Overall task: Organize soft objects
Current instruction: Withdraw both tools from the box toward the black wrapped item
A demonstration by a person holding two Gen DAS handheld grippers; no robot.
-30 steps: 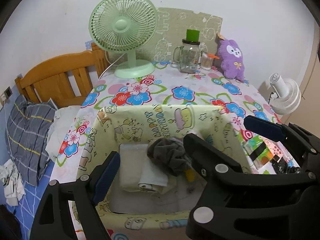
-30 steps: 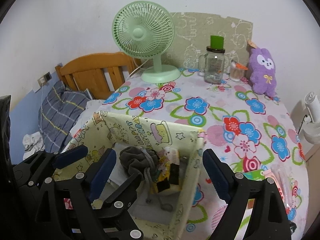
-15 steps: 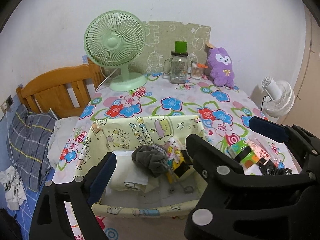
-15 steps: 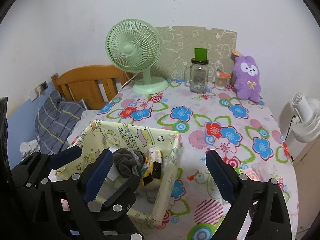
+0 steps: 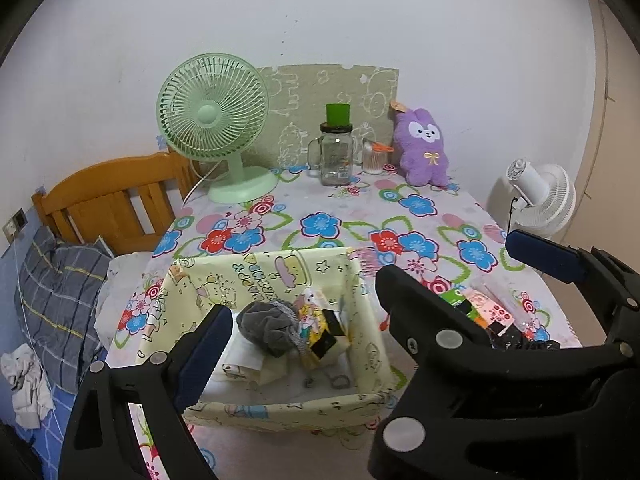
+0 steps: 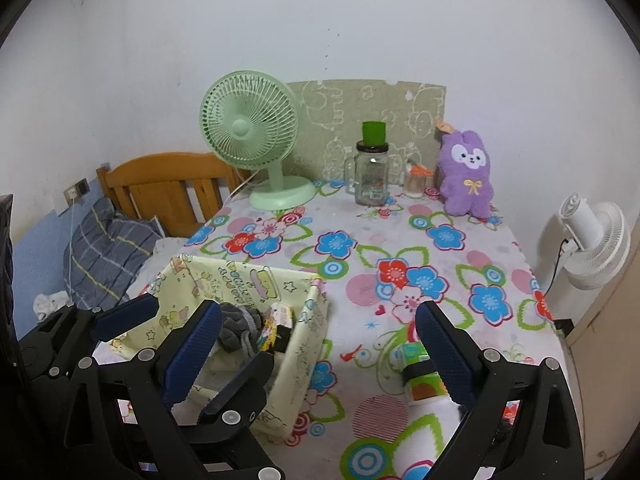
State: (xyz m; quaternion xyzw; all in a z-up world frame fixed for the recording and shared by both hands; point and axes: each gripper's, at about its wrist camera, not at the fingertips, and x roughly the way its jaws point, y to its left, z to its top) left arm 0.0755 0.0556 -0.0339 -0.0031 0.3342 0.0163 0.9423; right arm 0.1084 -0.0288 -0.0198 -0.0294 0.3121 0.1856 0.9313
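Observation:
A cream cartoon-print fabric basket (image 5: pixel 256 276) (image 6: pixel 304 340) sits at the near left of the flowered table. Inside lie a grey soft pouch (image 5: pixel 268 324) (image 6: pixel 232 320), a small yellow-and-black plush toy (image 5: pixel 316 320) and folded white cloth (image 5: pixel 244 356). A purple plush rabbit (image 5: pixel 424 148) (image 6: pixel 468 176) stands at the far right. My left gripper (image 5: pixel 320 312) hangs open above the basket's near side, holding nothing. My right gripper (image 6: pixel 318 312) is beside it, over the basket's right wall; its jaws are opening with nothing between them. Its left finger (image 5: pixel 416 312) hides my left gripper's right finger.
A green fan (image 5: pixel 212 120), a glass jar mug (image 5: pixel 336 156) with a green cup on top and a small jar (image 5: pixel 372 160) line the back. Colourful packets (image 5: pixel 488 312) (image 6: pixel 420 364) lie at the near right. A white fan (image 5: pixel 540 196) stands off the right edge, a bed (image 5: pixel 108 196) at the left.
Both grippers have drawn back and upward from the basket, which now looks smaller and farther. Their jaws stand slightly wider. The grey pouch and toy stay in the basket.

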